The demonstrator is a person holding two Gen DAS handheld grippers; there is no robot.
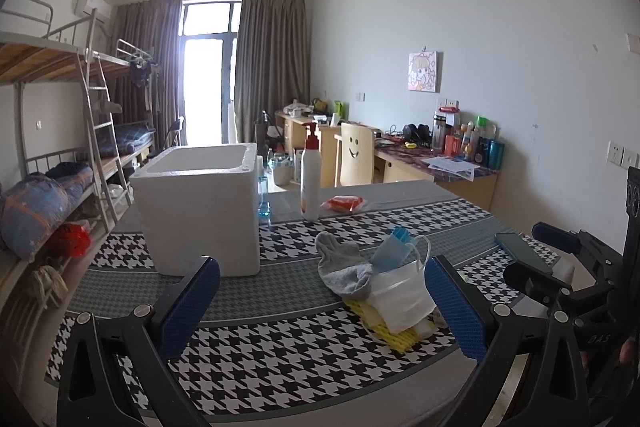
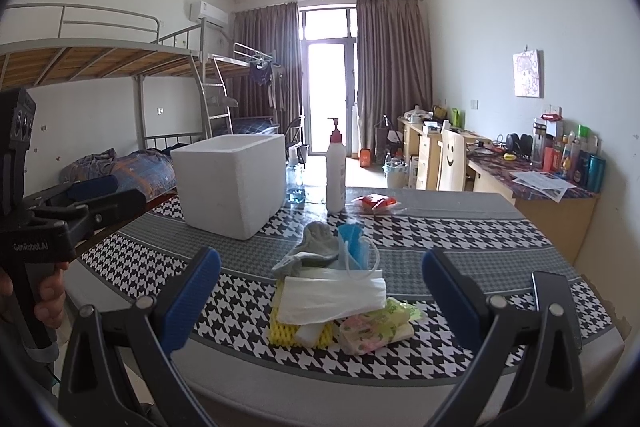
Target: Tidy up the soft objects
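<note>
Soft items are lying heaped on the surface (image 2: 460,227), seemingly gathered for sorting: grey sock (image 2: 312,247), blue mask (image 2: 352,243), white mask (image 2: 332,293), yellow foam net (image 2: 280,335), tissue packet (image 2: 376,327). Foam box (image 2: 230,183) is standing open-topped beyond the pile, probably the destination. Right gripper (image 2: 320,291) is hovering with fingers (image 2: 192,299) spread wide, pile between them, gripping nothing. Left gripper (image 1: 320,307) is likewise gaping and empty, pile just inside its right finger (image 1: 456,311).
</note>
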